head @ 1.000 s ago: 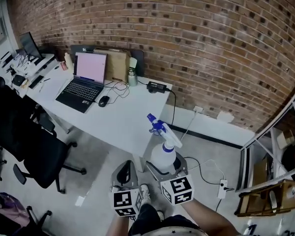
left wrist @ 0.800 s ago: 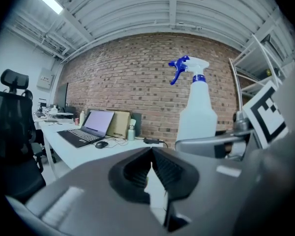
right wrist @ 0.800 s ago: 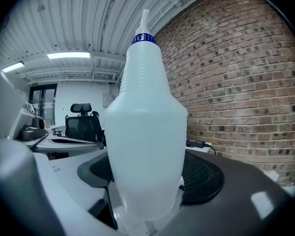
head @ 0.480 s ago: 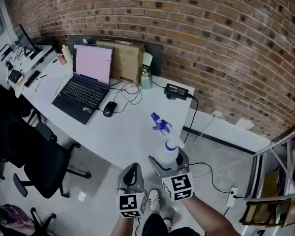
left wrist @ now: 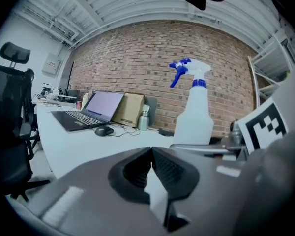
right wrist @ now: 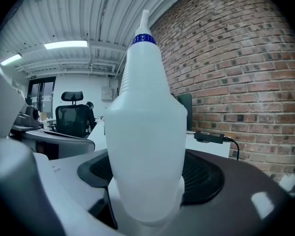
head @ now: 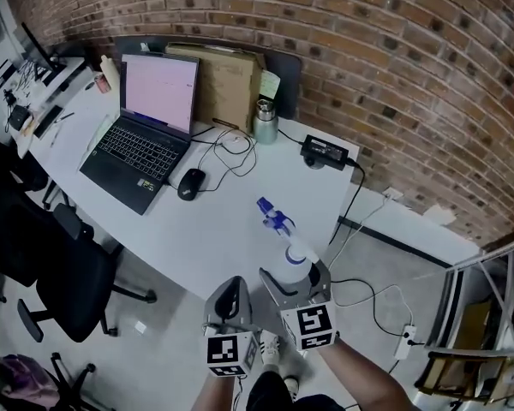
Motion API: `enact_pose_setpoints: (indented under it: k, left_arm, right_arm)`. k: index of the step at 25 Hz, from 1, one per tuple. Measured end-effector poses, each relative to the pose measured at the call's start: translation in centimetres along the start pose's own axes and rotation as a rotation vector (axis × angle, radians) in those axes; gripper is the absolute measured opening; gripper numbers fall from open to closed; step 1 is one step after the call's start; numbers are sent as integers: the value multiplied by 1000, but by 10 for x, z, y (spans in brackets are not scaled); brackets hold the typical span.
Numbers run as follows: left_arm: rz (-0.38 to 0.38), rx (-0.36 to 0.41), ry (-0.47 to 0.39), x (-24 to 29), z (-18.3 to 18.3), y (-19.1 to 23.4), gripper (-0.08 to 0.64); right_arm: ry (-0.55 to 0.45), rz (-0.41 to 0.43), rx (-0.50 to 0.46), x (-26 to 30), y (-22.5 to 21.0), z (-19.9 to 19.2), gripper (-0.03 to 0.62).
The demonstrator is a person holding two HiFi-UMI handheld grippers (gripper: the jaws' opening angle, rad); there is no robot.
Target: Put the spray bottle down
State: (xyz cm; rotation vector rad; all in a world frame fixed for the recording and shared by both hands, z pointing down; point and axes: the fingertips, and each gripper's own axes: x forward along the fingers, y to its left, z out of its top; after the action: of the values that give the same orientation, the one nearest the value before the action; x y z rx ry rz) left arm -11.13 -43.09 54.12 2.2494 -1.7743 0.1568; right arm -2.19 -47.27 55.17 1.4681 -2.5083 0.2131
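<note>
We find the laptop (head: 146,135) far left on the surface (head: 227,229), the mouse (head: 189,182) just right of it. Near us, the spray bottle (head: 284,245) stands between our right tongs (head: 295,277), with the left tongs (head: 233,288) just left.

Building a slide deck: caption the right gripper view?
The right tool grips an upright white spray bottle beside a brick wall.

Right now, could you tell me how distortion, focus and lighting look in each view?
Head view: fisheye bows the brick wall, otherwise sharp, evenly lit. Left gripper view: the left gripper is soft up close, the spray bottle crisp. Right gripper view: dark round corners, a bright ceiling light.
</note>
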Motion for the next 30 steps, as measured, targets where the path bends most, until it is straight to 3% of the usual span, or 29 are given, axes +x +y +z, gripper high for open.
enact_pose_setpoints:
  k: [12, 20, 21, 26, 30]
  left_arm:
    - [3, 7, -2, -8, 3, -14, 8]
    - [-15, 48, -17, -51, 19, -46, 8]
    - [-15, 51, -24, -60, 20, -51, 8]
    - [-29, 47, -37, -105, 24, -77, 8]
    - [-50, 62, -44, -136, 25, -101, 8]
  right_arm:
    - [4, 50, -1, -2, 5, -1, 434]
    - [-13, 50, 55, -72, 9, 17, 431]
    - [-23, 50, 70, -87, 11, 21, 408]
    - [-47, 12, 115, -152, 19, 38, 115]
    - [-53, -16, 134, -193, 26, 44, 0]
